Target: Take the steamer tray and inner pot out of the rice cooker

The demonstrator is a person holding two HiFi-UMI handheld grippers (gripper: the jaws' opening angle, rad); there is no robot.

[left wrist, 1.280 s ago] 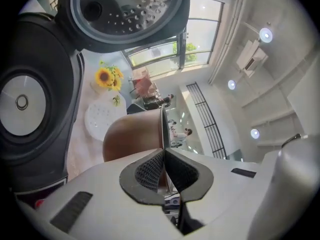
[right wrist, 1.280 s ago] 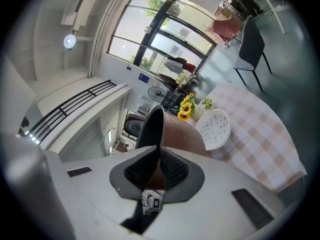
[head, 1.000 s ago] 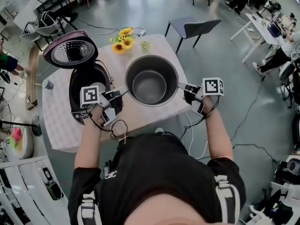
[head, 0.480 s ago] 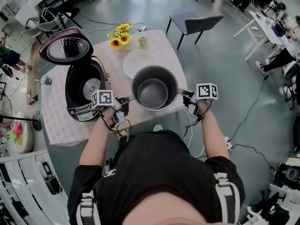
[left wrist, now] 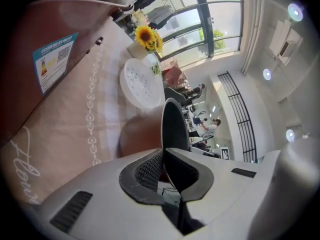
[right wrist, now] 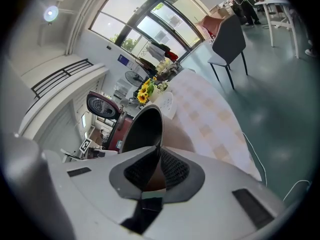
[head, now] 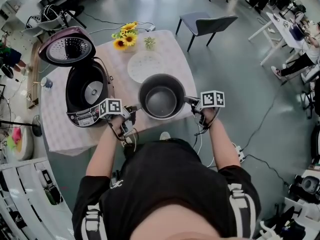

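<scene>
The metal inner pot point(head: 161, 96) is over the table's front part, out of the rice cooker point(head: 85, 91). My left gripper point(head: 133, 110) is shut on the pot's left rim point(left wrist: 172, 121), with the thin wall pinched between the pads point(left wrist: 145, 171). My right gripper point(head: 192, 103) is shut on the opposite rim point(right wrist: 145, 126). Whether the pot's base touches the cloth I cannot tell. The white perforated steamer tray point(head: 145, 66) lies flat on the table behind the pot. The cooker stands empty with its lid point(head: 66, 46) raised.
Sunflowers point(head: 125, 39) and a small plant point(head: 149, 42) stand at the table's far edge. A grey chair point(head: 207, 24) is beyond the table on the right. The table's front edge point(head: 150, 129) runs just below the pot. Cables trail on the floor at the right.
Both grippers have come down with the pot between them, from high above the table to table level near the front edge. The steamer tray, hidden behind the pot before, now shows.
</scene>
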